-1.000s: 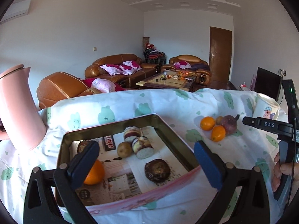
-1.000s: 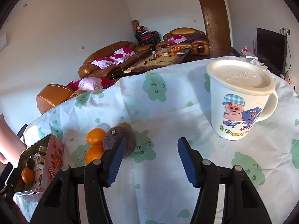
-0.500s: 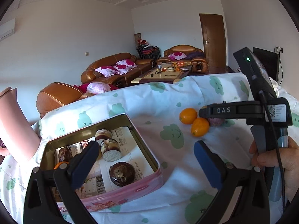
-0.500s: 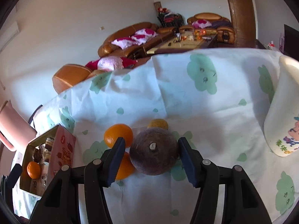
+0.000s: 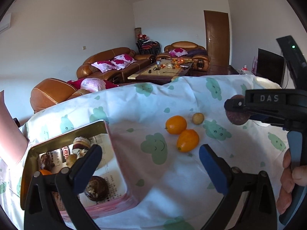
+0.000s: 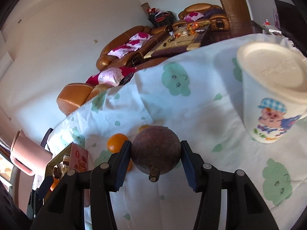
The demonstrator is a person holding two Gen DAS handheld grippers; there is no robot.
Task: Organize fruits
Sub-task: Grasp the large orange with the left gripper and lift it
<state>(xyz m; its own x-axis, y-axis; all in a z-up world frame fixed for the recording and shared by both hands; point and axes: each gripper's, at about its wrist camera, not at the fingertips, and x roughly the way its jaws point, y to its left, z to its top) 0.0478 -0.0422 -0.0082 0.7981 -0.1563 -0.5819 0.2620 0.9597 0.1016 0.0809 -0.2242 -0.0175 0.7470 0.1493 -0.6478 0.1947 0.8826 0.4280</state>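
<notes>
My right gripper [image 6: 155, 163] is shut on a dark purple mangosteen [image 6: 156, 151] and holds it above the cloth; it also shows in the left wrist view [image 5: 237, 113], raised at the right. Two oranges [image 5: 176, 124] [image 5: 187, 140] and a small tan fruit [image 5: 198, 118] lie on the tablecloth. My left gripper [image 5: 149, 164] is open and empty, low over the cloth between the oranges and a metal tin [image 5: 104, 127] that holds several fruits, among them an orange [image 5: 45, 172].
A white lidded mug with a pig picture [image 6: 272, 99] stands at the right. A pink jug [image 6: 25, 153] stands left of the tin. The table has a white cloth with green clouds [image 5: 153, 147]. Sofas and a coffee table lie beyond.
My right gripper has closed on the mangosteen and lifted it off the cloth. My left gripper has shifted right, away from the tin toward the oranges.
</notes>
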